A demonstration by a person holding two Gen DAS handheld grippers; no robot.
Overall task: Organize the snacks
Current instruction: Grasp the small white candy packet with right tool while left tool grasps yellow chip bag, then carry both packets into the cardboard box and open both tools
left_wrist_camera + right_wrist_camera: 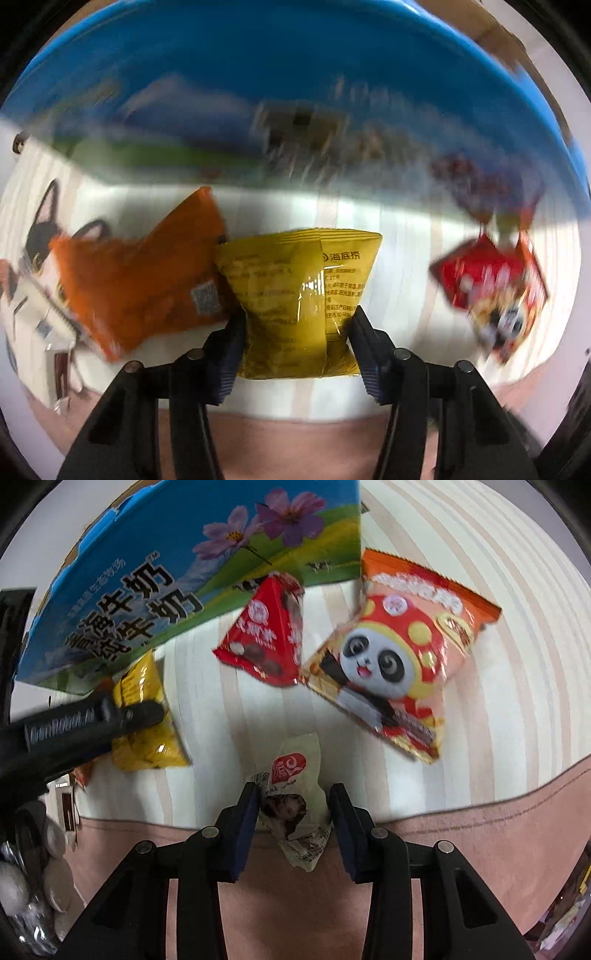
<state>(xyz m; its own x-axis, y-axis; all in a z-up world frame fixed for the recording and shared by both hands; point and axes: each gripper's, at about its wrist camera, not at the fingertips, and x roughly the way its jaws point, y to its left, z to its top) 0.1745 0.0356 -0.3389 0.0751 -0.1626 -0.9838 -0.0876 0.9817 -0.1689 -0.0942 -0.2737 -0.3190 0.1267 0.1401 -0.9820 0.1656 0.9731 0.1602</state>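
Your left gripper (297, 325) pinches the yellow packet (295, 295); your right gripper (291, 812) seemingly clamps the white packet (291, 805), over the striped cloth (480, 627).

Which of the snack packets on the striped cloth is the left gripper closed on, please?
The left gripper holds the glossy yellow packet, pinched at both sides. The orange packet beside it and the red packet lie ungripped.

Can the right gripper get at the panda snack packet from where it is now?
Probably not yet: the right gripper is shut on a small white packet, so its jaws are occupied. Otherwise, the panda packet lies uncovered ahead and to the right on the striped cloth.
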